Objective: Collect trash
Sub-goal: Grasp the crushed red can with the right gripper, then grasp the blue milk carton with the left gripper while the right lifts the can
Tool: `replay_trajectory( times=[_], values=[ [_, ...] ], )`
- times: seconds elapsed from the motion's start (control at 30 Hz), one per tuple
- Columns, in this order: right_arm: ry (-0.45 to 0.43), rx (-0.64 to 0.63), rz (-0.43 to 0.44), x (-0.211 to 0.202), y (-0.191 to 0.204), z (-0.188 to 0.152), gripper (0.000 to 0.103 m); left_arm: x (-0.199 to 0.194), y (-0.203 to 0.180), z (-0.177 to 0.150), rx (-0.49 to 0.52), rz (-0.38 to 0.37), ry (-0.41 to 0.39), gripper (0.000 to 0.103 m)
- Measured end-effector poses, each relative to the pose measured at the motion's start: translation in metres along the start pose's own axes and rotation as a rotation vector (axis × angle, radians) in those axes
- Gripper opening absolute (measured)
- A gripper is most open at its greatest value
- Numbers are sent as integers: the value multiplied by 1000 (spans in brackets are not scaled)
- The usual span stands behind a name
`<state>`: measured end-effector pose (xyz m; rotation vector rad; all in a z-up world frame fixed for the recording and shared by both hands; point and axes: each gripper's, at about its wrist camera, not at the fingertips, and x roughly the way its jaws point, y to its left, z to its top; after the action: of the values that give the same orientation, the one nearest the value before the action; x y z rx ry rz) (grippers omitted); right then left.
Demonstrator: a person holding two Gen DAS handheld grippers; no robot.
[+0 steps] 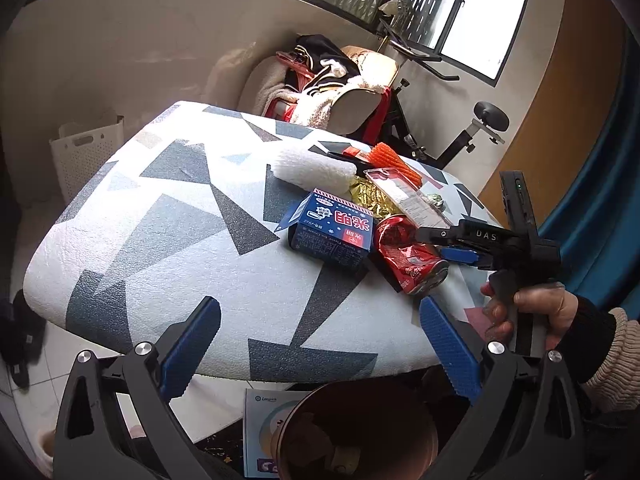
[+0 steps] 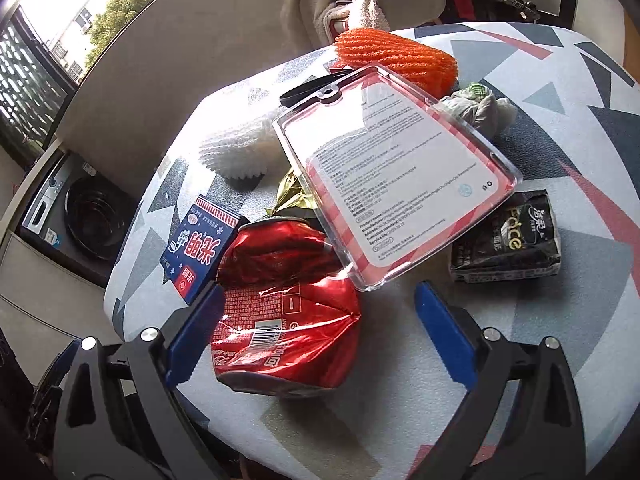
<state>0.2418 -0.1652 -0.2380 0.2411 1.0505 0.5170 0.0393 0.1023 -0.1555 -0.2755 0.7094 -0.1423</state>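
Closing on the crushed red can (image 2: pixel 286 304) is the step in hand, and it would go best if the right hand-held gripper (image 2: pixel 316 324) came down a little further so both blue pads meet the dented body squarely, below the clear plastic blister pack (image 2: pixel 396 172) whose corner overhangs the can's far end; a pinch too high could catch that lid. The can lies on its side between the spread fingers, its left flank touching or nearly touching the left pad, the right pad well clear, so this hand-held gripper stands apart and holds nothing. It is badly crumpled, foil-bright, with a barcode toward the camera. Just left of it is a blue carton (image 2: pixel 200 252); beyond are a gold wrapper (image 2: pixel 296 196), white foam netting (image 2: pixel 236 148) and orange netting (image 2: pixel 396 56); to the right, a black packet (image 2: pixel 508 240). All rest on the patterned surface (image 2: pixel 420 360). The left hand-held gripper (image 1: pixel 320 344) hangs apart and empty above a brown bin (image 1: pixel 356 432) below the surface's near edge, likely the can's destination.
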Motion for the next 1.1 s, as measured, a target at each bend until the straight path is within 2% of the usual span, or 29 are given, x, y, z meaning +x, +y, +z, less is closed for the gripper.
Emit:
replay_trajectory(
  times=[0.07,0.27,0.33,0.4,0.5,0.6,0.73,0.93,1.1],
  values=[
    [24,-28,-16,8,8,-1,94,3,2,0,-5,0,7,97],
    [40,-130,-85,24,27,-10,83,9,3,-3,-9,-12,23,97],
    [44,-139,-70,26,29,-10,74,9,2,-4,-8,-18,27,97],
    [57,-125,-21,25,30,-10,53,9,1,-5,-4,-19,27,97],
    [52,-130,10,19,37,-8,36,9,1,-5,-1,-22,29,97],
    [33,-133,52,5,40,-7,27,9,1,-5,-4,-20,28,97],
    [-19,-133,87,-20,38,-8,21,11,2,-4,-9,-17,35,97],
    [-120,-223,-46,-57,28,-15,19,21,0,6,34,19,43,97],
    [-99,-229,-67,-59,12,-26,19,43,-4,25,49,5,75,97]
  ],
)
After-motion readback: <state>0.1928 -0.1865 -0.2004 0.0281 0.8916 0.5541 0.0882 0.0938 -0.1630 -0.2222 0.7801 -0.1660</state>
